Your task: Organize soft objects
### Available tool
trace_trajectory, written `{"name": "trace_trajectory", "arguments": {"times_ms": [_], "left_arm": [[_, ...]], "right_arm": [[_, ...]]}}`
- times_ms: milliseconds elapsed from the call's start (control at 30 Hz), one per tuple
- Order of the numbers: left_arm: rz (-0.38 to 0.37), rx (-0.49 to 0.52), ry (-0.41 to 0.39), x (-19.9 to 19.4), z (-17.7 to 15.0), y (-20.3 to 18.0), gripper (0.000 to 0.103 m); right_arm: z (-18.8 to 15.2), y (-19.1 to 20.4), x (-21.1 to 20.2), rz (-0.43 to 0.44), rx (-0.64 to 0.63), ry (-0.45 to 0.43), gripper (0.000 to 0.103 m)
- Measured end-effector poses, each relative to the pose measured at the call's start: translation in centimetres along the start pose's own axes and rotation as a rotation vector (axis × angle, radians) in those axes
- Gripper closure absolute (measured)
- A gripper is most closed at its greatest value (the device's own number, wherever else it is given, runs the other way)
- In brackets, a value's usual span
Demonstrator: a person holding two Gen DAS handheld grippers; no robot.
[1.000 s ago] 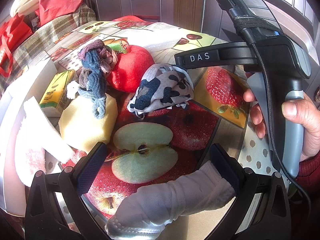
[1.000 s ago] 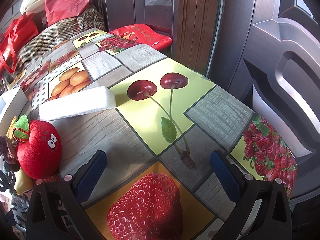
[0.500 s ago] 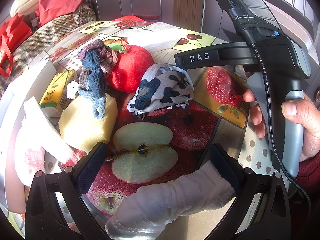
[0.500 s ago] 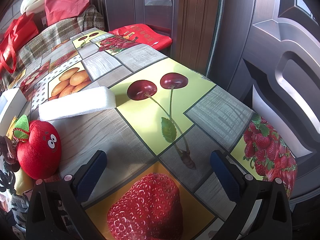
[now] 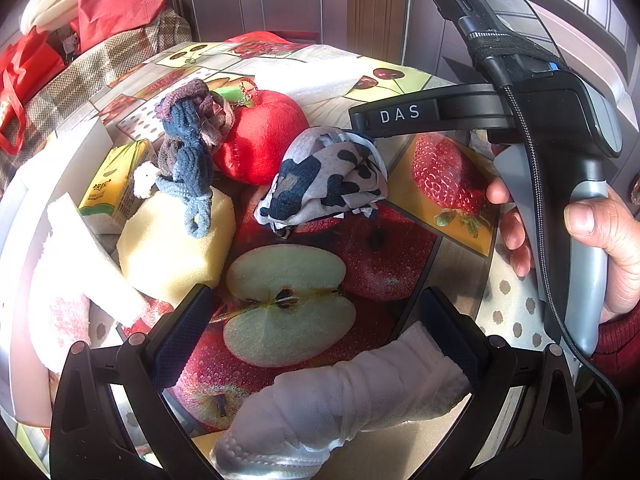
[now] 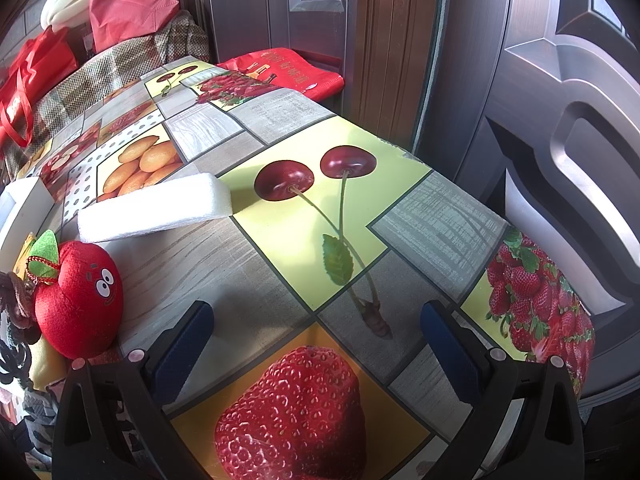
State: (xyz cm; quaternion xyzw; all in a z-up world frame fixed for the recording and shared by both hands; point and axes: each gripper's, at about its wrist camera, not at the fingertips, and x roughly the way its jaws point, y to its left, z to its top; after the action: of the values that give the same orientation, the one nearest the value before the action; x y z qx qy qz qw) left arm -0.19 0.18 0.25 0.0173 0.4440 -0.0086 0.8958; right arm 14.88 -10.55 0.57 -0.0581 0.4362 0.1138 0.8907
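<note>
My left gripper (image 5: pixel 316 332) is open above the fruit-print tablecloth (image 5: pixel 376 248). A white rolled cloth (image 5: pixel 340 404) lies low between its fingers, touching the right one. Ahead lie a yellow sponge (image 5: pixel 172 248), a grey-blue knitted bundle (image 5: pixel 188 148), a red plush apple (image 5: pixel 260 136) and a black-and-white spotted cloth (image 5: pixel 328 176). A white towel (image 5: pixel 68 280) sits at the left. The right gripper (image 6: pixel 316 344) is open over a printed strawberry, holding nothing. In its view the red plush apple (image 6: pixel 80 300) is at the left and a white foam block (image 6: pixel 156 208) lies beyond.
A yellow carton (image 5: pixel 112 184) and a white box (image 5: pixel 44 176) stand at the left. A hand (image 5: pixel 604 240) holds the right gripper's handle (image 5: pixel 560 152) at the right of the left wrist view. The table edge (image 6: pixel 540 248) drops off near a dark door (image 6: pixel 540 80). Red bags (image 6: pixel 24 80) lie behind.
</note>
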Motion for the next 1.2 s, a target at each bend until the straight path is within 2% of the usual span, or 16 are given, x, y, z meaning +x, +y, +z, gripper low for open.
{"name": "trace_trajectory", "arguments": {"times_ms": [200, 333, 467, 600, 667, 767, 867, 933, 1000, 1067, 1133, 1200], "left_arm": [[-0.002, 0.003, 0.000, 0.1, 0.2, -0.3, 0.001], [-0.040, 0.028, -0.011, -0.7, 0.0, -0.8, 0.001], [-0.144, -0.007, -0.100, -4.5, -0.7, -1.2, 0.001], [-0.172, -0.085, -0.247, -10.6, -0.7, 0.4, 0.000], [-0.114, -0.143, -0.318, -13.3, -1.8, 2.5, 0.000], [0.029, -0.225, -0.389, -15.8, -4.7, 6.1, 0.000], [0.106, -0.301, -0.357, -15.7, -7.6, 9.7, 0.000], [0.150, -0.309, -0.298, -14.7, -9.2, 10.9, 0.000], [0.155, -0.287, -0.259, -14.1, -10.3, 10.9, 0.000], [0.126, -0.271, -0.226, -13.3, -10.8, 10.4, 0.000], [0.098, -0.258, -0.186, -12.4, -10.9, 9.8, 0.000], [0.101, -0.234, -0.145, -11.4, -10.8, 9.0, 0.000]], "right_arm": [[0.0, 0.0, 0.0, 0.000, 0.000, 0.000, 0.000], [0.0, 0.0, 0.0, 0.001, 0.001, 0.000, 0.000], [0.0, 0.1, 0.0, 0.001, 0.001, -0.001, 0.000], [0.0, 0.1, 0.0, 0.002, 0.002, -0.001, 0.000], [0.0, 0.1, 0.0, 0.002, 0.002, -0.001, 0.000], [0.0, 0.0, 0.0, 0.005, 0.004, -0.002, 0.000], [0.1, -0.5, -0.3, 0.032, 0.023, -0.014, 0.000], [0.0, -1.3, -1.0, 0.115, 0.056, -0.045, 0.000], [-0.2, -2.4, -2.3, 0.268, 0.093, -0.111, 0.000], [-0.7, -3.4, -4.2, 0.464, 0.094, -0.222, 0.000], [-1.6, -3.7, -6.7, 0.665, 0.023, -0.357, 0.000], [-2.6, -2.8, -9.1, 0.757, -0.133, -0.417, 0.000]]}}
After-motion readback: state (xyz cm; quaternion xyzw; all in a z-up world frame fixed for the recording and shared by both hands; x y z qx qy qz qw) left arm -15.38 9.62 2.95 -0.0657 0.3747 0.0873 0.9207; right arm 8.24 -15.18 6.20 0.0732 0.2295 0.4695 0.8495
